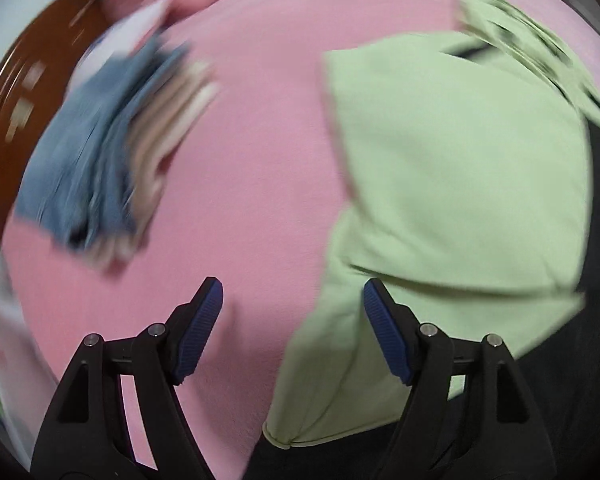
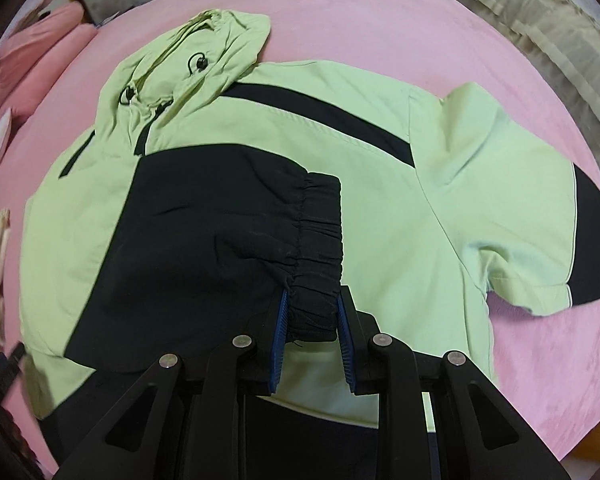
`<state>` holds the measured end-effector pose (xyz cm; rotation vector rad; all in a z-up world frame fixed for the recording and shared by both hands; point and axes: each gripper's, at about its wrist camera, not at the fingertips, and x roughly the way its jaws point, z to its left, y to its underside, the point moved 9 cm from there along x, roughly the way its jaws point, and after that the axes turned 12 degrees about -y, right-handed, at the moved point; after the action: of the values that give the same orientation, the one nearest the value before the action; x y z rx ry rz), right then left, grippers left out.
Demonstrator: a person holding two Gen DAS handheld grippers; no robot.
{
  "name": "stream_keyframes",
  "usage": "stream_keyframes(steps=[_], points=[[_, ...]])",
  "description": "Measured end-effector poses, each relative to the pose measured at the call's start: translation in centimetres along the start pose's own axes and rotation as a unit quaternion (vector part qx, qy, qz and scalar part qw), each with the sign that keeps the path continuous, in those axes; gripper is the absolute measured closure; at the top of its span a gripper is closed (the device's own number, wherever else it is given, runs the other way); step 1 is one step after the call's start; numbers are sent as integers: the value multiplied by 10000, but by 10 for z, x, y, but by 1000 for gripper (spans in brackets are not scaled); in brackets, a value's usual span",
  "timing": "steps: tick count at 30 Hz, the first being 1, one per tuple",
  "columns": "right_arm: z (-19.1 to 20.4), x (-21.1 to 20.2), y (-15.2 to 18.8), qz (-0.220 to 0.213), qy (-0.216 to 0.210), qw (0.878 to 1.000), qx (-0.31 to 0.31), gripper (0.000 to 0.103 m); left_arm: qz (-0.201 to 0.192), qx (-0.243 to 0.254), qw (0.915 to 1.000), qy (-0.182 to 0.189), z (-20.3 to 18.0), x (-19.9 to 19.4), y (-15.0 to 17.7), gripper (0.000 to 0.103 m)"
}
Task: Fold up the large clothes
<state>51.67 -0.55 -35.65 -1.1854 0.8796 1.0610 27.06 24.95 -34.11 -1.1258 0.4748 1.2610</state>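
A light green and black hooded jacket (image 2: 292, 128) lies spread on a pink bed (image 2: 380, 12), hood (image 2: 188, 64) at the upper left. One black sleeve lies folded across the jacket's body, and my right gripper (image 2: 312, 304) is shut on its gathered elastic cuff (image 2: 320, 240). The other sleeve (image 2: 540, 216) stretches out to the right. In the blurred left wrist view the jacket's green cloth (image 1: 460, 184) fills the right side. My left gripper (image 1: 292, 292) hovers open over the pink sheet (image 1: 252, 160) at the jacket's edge, with nothing between its fingers.
A stack of folded clothes, blue denim on top (image 1: 96, 160), sits on the bed to the left. Pink pillows (image 2: 32, 64) lie at the upper left. A brown wooden frame (image 1: 28, 92) borders the bed. Beige bedding (image 2: 540, 20) lies at the upper right.
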Motion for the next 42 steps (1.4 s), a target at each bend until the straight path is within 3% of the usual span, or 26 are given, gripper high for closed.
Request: stream_keyframes(steps=[2,5,8,10,13,16,18,20,23,26,28,33,34,36,37,39,40,42], points=[[1,-5,1,-36,-35,10000,24,80,-292,440,9986,5,-12,-2,-4,32],[3,-3,-4,-25,-66,10000,-21,80,-542,688,9961,-100,-17,6,-20,32],[3,-3,-7,9,-133,9999,-94,80,-648,663,9957,25,-19,17,-38,33],[4,0,-6,57,-215,9997,-104,80,-577,595,9964,164,-18,28,-41,43],[9,2,-5,119,-391,9991,-97,80,-464,56,9979,457,-5,32,-37,63],[22,0,-4,74,-733,9971,-168,80,-154,-663,9966,460,15,40,-30,69],[35,-1,-2,80,-803,9961,-353,80,211,-1114,9907,750,22,51,-24,69],[40,1,-3,56,-486,9976,-482,81,355,-1029,9910,782,17,54,-23,69],[30,3,-9,-103,243,9985,-481,81,207,-512,9950,837,-1,46,-23,69],[5,0,-13,-296,961,9949,107,81,199,-228,9967,758,-12,46,-14,69],[-5,4,-10,-261,1091,9930,361,81,264,-289,9962,776,-12,49,-12,69],[-3,7,-8,-170,1372,9904,-50,76,314,-376,9964,689,-2,34,-14,69],[-1,-1,-9,-282,1434,9892,-123,73,298,-290,9970,653,1,28,-14,69],[0,-24,-13,-587,1824,9813,-177,50,262,-171,9982,507,8,7,-10,69],[0,-39,-14,-812,2015,9760,-177,45,231,-174,9983,510,11,-1,-13,69],[5,-64,-15,-1232,2145,9688,-145,41,179,-336,9951,915,19,-24,-19,72],[11,-77,-15,-1490,1988,9686,-127,41,197,-425,9922,1155,20,-31,-22,73],[28,-81,-12,-1622,1304,9781,-77,41,543,-621,9726,2173,11,-38,-31,78]])
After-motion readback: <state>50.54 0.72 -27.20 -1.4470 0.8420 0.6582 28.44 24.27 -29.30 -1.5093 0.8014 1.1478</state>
